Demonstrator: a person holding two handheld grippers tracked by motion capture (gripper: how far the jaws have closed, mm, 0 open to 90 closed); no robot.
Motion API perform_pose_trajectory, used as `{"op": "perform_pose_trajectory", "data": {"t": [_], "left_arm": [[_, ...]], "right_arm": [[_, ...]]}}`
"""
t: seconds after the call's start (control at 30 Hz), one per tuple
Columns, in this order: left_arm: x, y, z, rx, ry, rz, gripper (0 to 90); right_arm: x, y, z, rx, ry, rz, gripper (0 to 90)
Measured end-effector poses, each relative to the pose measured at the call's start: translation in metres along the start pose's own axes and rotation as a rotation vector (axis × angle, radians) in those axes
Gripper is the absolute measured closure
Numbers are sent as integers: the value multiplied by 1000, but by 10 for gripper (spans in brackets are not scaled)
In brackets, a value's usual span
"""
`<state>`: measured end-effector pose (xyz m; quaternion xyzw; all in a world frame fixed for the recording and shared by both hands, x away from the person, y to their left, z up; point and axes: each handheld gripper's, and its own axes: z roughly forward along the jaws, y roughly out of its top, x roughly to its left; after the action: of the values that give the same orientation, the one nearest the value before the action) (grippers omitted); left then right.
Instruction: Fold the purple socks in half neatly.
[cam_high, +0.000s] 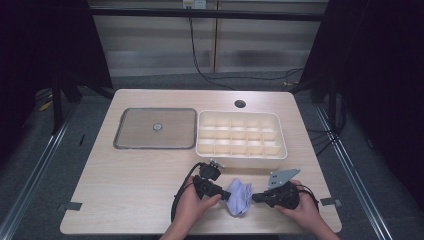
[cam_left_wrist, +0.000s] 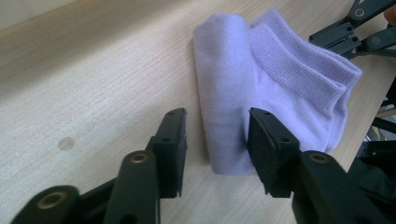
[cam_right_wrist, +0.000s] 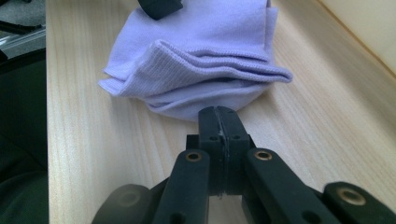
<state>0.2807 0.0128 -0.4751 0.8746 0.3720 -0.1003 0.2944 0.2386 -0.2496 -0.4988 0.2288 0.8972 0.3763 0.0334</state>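
Lying between your grippers, the lilac sock (cam_left_wrist: 261, 88) sits inside your released left gripper (cam_left_wrist: 215, 140); your right gripper (cam_right_wrist: 218, 122) is clenched empty.

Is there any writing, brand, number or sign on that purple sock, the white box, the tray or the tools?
None can be read: the sock, divided box, tray and both grippers bear no legible text. A small yellowish tag at the far wall is too small to read.

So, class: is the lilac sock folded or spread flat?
Folded: the lilac sock lies doubled over, one end rolled, its ribbed cuff stacked in layers.
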Motion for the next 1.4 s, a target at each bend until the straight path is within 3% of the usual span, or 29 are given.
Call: {"op": "perform_pose_trajectory", "data": {"t": [0.2,0.33,0.73,1.03,1.4], "left_arm": [[0,0,1,16,-23,-11,781],[1,1,-1,16,-57,-29,823],[-6,4,-6,0,-71,-20,831],[-10,7,-10,-2,-59,-9,831],[-16,9,-14,-1,-56,29,830]], "right_arm": [[0,0,0,2,-1,-1,896],[1,0,0,1,-4,1,896],[2,0,-1,5,-9,4,895],[4,1,-4,2,0,-6,895],[6,3,-5,-15,18,5,895]]}}
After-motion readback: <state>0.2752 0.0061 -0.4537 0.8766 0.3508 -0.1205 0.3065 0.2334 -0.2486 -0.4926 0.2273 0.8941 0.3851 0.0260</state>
